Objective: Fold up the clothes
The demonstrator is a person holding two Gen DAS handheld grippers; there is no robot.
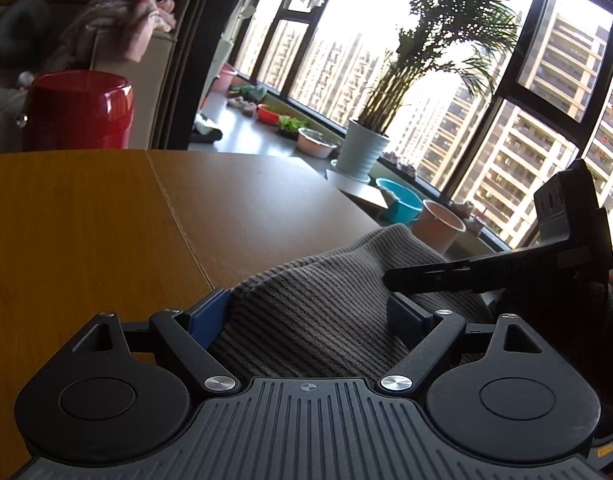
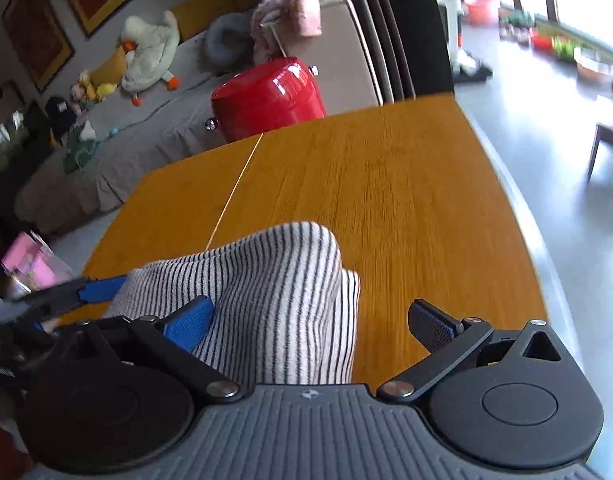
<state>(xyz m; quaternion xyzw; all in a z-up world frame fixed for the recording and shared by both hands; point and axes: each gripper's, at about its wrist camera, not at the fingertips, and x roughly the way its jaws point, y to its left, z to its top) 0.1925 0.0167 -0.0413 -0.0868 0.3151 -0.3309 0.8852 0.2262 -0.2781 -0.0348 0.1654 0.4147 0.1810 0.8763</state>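
A striped knit garment (image 1: 314,304) lies bunched on the wooden table (image 1: 106,220); backlight makes it look grey here. My left gripper (image 1: 308,316) is open, its fingers wide apart with the cloth filling the gap between them. The right gripper's black finger (image 1: 446,276) reaches over the cloth from the right. In the right wrist view the garment (image 2: 274,296) shows white with dark stripes. My right gripper (image 2: 310,324) is open; the cloth touches its left pad (image 2: 190,324) and stays apart from the right pad. The left gripper's blue finger (image 2: 102,290) sits at the cloth's left edge.
The table (image 2: 386,200) ends in a curved edge on the right, with grey floor beyond. A red round container (image 2: 266,100) stands past the far edge beside a sofa (image 2: 166,120) with soft toys. A potted palm (image 1: 362,152) and basins line the window.
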